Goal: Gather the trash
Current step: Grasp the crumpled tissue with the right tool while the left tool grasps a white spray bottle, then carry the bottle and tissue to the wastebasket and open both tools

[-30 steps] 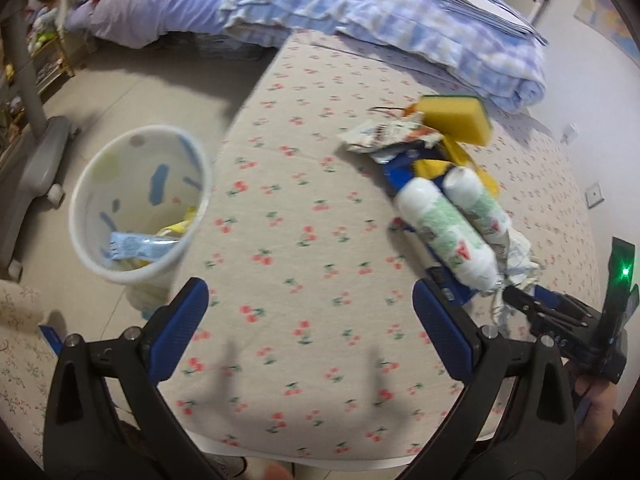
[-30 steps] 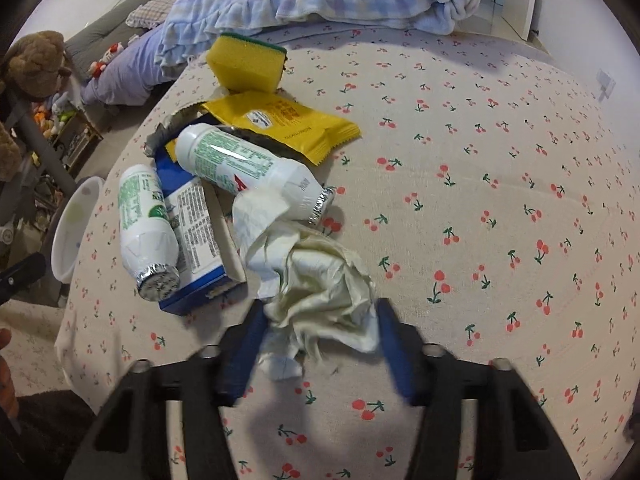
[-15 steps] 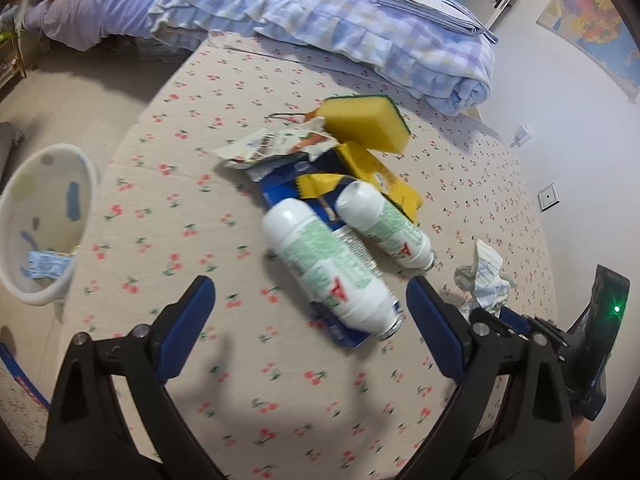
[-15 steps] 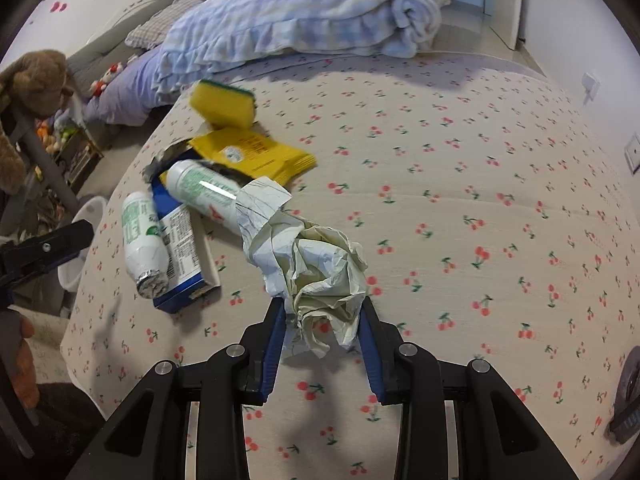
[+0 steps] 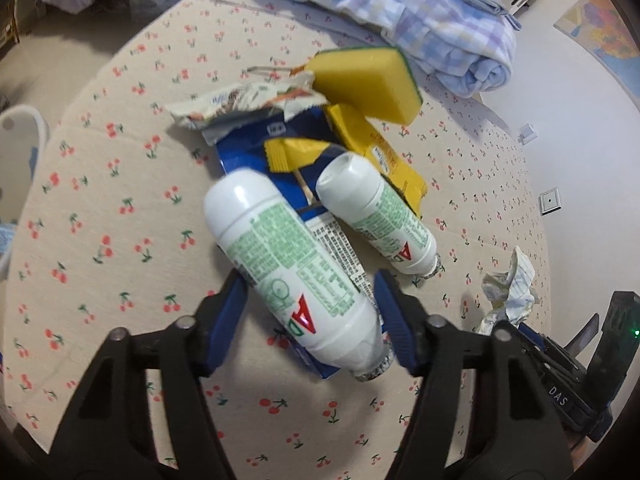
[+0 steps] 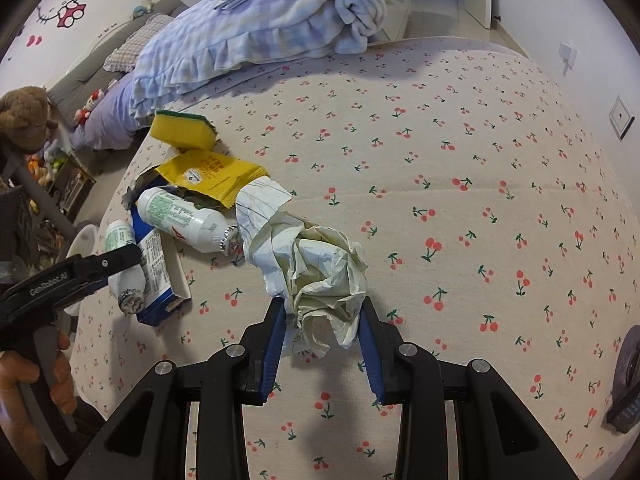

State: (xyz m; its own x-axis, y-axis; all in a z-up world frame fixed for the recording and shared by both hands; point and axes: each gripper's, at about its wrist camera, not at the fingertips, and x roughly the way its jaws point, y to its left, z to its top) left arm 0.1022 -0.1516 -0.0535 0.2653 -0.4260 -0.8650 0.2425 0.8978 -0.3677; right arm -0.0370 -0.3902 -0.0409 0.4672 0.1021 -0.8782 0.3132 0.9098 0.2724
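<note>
Right claw (image 6: 323, 322) is clamping crumpled paper (image 6: 316, 268), lifting it for bin. Left claw (image 5: 308, 316) is standing apart, straddling nearer of 2 white bottles (image 5: 288, 264) lying on blue box (image 5: 256, 148), preparing grip.

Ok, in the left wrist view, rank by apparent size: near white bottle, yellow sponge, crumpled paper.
1. Near white bottle, though nearness to the camera inflates it.
2. Yellow sponge.
3. Crumpled paper, held by the right gripper.

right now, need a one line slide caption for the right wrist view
Right gripper clamps crumpled paper above the cherry-print bedsheet, bottles and wrappers piled to its left.
</note>
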